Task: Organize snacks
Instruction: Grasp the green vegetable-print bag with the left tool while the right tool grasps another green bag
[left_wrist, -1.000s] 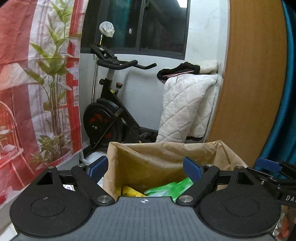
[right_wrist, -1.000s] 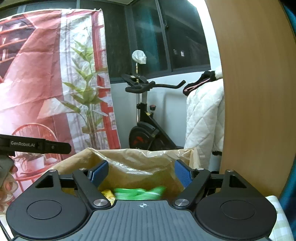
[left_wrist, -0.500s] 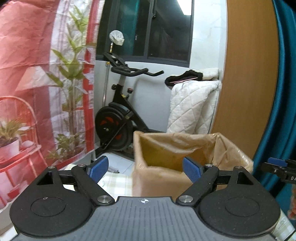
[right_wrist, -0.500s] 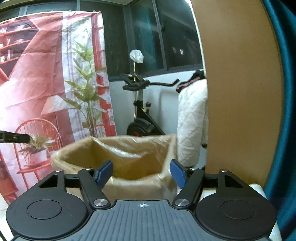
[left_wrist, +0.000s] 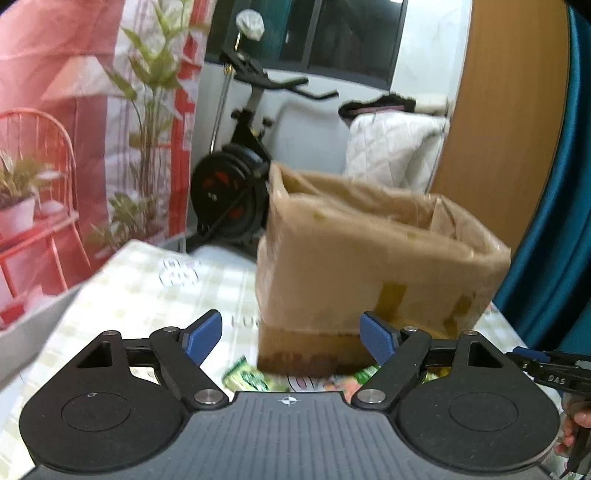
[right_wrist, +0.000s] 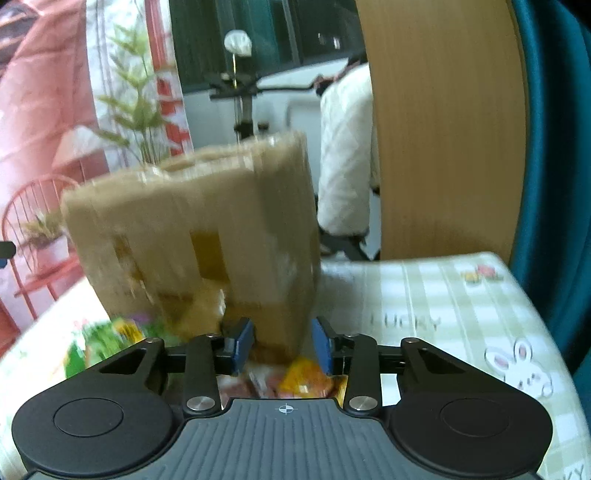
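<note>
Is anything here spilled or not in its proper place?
Yes. Snack packets lie loose on the table in front of the bag. The bag itself looks crumpled and taped, but stands upright.

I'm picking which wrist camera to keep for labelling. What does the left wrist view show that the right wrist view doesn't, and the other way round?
Only the left wrist view shows the box's open top, the exercise bike's flywheel and the right gripper's tip at its edge.

Only the right wrist view shows the rabbit print on the tablecloth and an orange packet below the closing, empty right gripper.

Both show the cardboard box, green snack packets, the checked tablecloth and the white quilt.
</note>
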